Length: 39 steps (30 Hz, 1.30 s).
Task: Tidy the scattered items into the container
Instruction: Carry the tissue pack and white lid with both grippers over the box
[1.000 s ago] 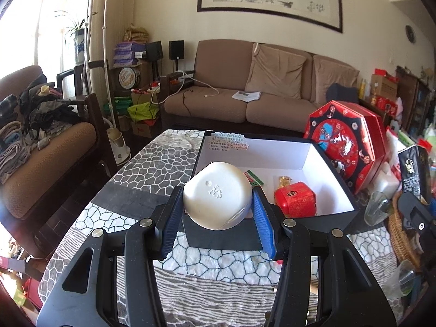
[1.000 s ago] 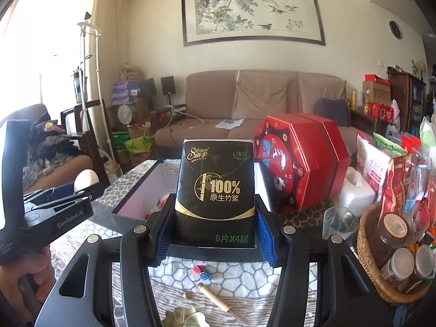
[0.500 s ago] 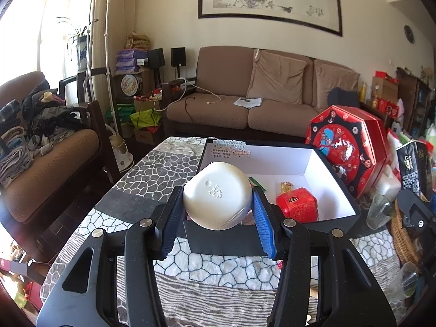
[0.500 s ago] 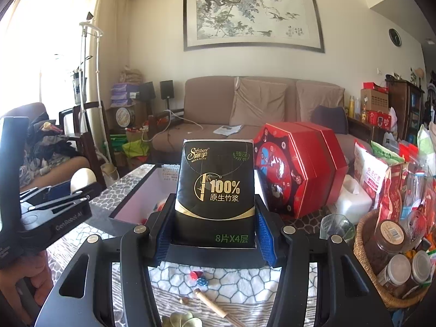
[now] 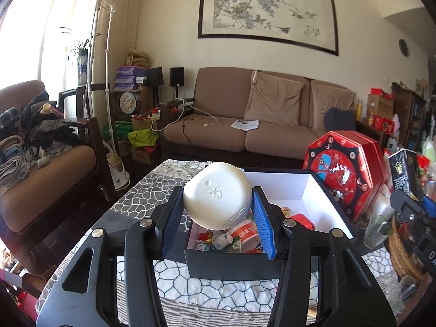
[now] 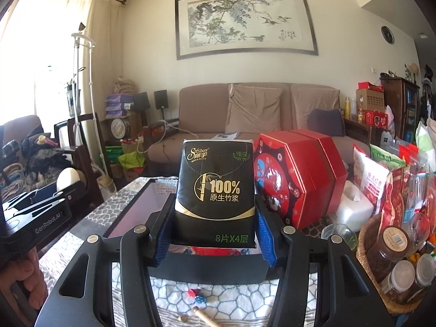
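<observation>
**Kid:** Over the box [image 5: 321,190], what is my left tool [image 5: 216,209] holding?

**Me:** I see it clamped on a white bowl [image 5: 216,196], bottom facing us. The bowl hangs above the near left part of the box. Inside the box I see a red pack [image 5: 302,219], a red and white cup [image 5: 245,231] and small wrappers.

**Kid:** And the right tool [image 6: 215,231]?

**Me:** It is clamped on a black tissue pack [image 6: 216,196], held upright. The pack is just above the near wall of the box [image 6: 207,267].

**Kid:** What sits on the table [image 6: 239,302]?

**Me:** Near me I see a wooden stick [image 6: 203,316] and two tiny bits, red and blue [image 6: 196,295]. A red tin [image 6: 297,174] stands right of the box, with a basket [image 6: 365,248] of jars beside it.
</observation>
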Each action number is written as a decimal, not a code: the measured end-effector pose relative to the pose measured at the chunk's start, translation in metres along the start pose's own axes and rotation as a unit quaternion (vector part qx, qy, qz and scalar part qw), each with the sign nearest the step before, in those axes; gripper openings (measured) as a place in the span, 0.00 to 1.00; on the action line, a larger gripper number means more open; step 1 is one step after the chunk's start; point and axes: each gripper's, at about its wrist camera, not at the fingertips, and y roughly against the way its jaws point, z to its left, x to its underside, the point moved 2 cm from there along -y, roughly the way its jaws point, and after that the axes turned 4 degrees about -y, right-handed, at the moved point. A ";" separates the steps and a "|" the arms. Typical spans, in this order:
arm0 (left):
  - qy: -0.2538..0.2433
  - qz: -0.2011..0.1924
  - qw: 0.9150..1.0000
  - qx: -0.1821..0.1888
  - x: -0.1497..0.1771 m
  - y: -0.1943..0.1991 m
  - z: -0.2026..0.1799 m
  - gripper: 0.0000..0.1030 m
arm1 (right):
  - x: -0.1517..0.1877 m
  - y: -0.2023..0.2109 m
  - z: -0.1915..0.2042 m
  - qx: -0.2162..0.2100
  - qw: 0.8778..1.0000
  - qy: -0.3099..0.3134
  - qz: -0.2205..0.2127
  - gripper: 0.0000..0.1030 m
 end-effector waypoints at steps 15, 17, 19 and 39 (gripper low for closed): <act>0.011 0.041 0.999 -0.009 -0.026 -0.046 -0.002 0.46 | -0.025 -0.040 -0.009 -0.001 1.000 -0.024 -0.001 0.52; 0.006 0.042 0.999 -0.009 -0.028 -0.053 -0.005 0.46 | -0.028 -0.046 -0.011 0.001 1.000 -0.022 0.002 0.52; -0.003 0.044 0.999 -0.011 -0.029 -0.060 -0.009 0.46 | -0.030 -0.052 -0.011 0.001 1.000 -0.018 0.004 0.52; -0.060 0.095 0.994 -0.011 -0.046 -0.138 -0.047 0.46 | -0.033 -0.145 -0.012 0.002 0.997 0.025 0.068 0.52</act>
